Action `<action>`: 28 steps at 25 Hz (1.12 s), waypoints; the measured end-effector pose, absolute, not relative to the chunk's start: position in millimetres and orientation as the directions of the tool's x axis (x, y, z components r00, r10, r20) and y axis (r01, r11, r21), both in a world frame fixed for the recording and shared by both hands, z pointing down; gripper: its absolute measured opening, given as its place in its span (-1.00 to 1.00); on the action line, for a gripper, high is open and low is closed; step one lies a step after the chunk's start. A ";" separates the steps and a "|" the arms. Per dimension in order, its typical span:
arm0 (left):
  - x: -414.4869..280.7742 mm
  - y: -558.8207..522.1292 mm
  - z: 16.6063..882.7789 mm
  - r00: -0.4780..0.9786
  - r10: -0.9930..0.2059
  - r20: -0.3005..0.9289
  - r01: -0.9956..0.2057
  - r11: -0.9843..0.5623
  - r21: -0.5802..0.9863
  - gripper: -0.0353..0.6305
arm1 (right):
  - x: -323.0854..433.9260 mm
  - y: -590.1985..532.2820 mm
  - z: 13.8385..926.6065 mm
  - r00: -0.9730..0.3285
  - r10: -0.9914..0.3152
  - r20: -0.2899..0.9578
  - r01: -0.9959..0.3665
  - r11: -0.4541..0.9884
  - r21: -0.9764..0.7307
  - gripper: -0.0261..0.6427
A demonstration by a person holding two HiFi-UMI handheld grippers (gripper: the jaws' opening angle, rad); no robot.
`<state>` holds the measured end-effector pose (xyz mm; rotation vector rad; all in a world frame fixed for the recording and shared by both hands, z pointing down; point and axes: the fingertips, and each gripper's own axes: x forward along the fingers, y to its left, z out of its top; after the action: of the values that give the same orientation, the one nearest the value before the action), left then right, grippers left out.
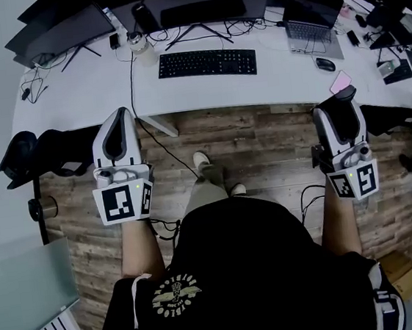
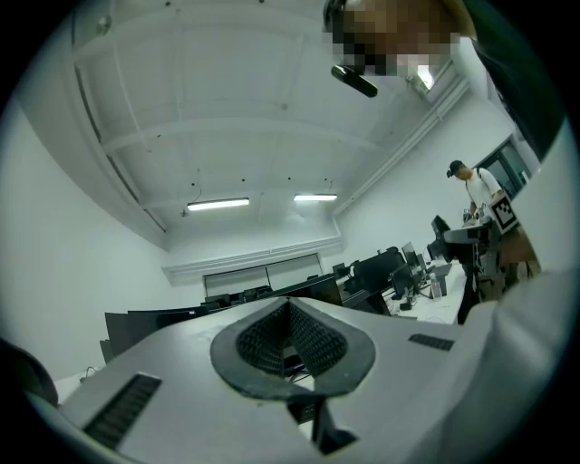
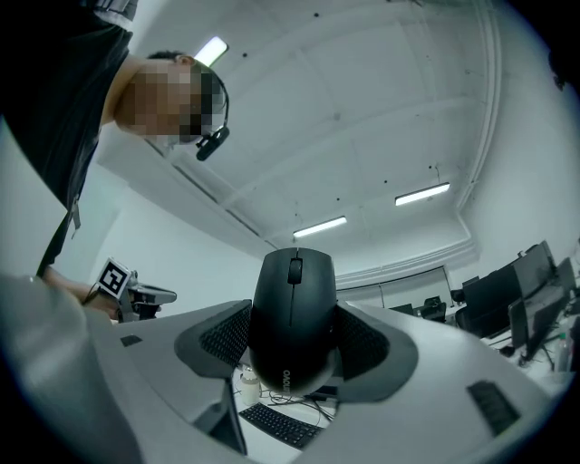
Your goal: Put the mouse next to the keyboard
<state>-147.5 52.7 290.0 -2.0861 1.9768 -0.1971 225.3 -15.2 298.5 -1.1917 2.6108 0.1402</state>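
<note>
- The right gripper [image 3: 292,349] squeezes the smooth black plastic mouse [image 3: 292,299] to carry it.
- The left gripper [image 2: 290,337] has its jaws pressed together, empty.
- The flat black keyboard [image 1: 207,63] lies far ahead.

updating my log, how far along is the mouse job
Done: the mouse is picked up, clamped between the right gripper's fingers. In hand: it is held in the air, short of the desk. Left: carry it over and set it beside the keyboard. The left gripper is shut and empty.
</note>
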 end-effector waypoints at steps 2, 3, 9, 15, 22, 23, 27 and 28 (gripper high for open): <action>-150.1 38.8 295.1 0.063 -0.996 -0.070 -0.952 -0.039 -0.303 -0.89 | 214.9 -23.6 304.4 -0.625 -0.735 -0.262 -0.762 0.647 0.001 -0.06; -151.9 32.5 296.3 0.060 -0.996 -0.070 -0.951 -0.036 -0.307 -0.89 | 209.4 -27.2 306.9 -0.625 -0.739 -0.252 -0.766 0.643 0.014 -0.06; -159.3 8.5 289.7 0.060 -0.993 -0.103 -0.942 -0.022 -0.334 -0.89 | 186.7 -43.0 308.9 -0.631 -0.742 -0.228 -0.766 0.642 0.031 -0.06; -178.1 -15.2 296.7 0.056 -0.995 -0.086 -0.946 -0.025 -0.323 -0.89 | 172.1 -63.8 311.5 -0.628 -0.745 -0.223 -0.768 0.640 0.024 -0.06; -189.2 -44.2 308.8 0.057 -0.997 -0.048 -0.943 -0.038 -0.329 -0.89 | 154.0 -87.6 318.0 -0.632 -0.748 -0.204 -0.765 0.644 0.008 -0.06; -190.2 -49.6 309.0 0.061 -0.997 -0.051 -0.945 -0.042 -0.323 -0.89 | 152.1 -91.3 318.4 -0.631 -0.749 -0.202 -0.765 0.644 0.006 -0.06; -192.2 -73.5 314.1 0.100 -0.994 -0.037 -0.940 -0.082 -0.330 -0.89 | 144.0 -108.0 321.7 -0.625 -0.756 -0.194 -0.770 0.638 -0.004 -0.06; -192.6 -79.1 315.6 0.107 -0.994 -0.022 -0.937 -0.093 -0.337 -0.89 | 142.6 -112.1 322.6 -0.621 -0.760 -0.192 -0.773 0.634 -0.006 -0.06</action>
<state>-192.6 -79.1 315.6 -2.1205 1.9121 -0.3069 142.6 -112.1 322.6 -1.2677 2.6773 0.1151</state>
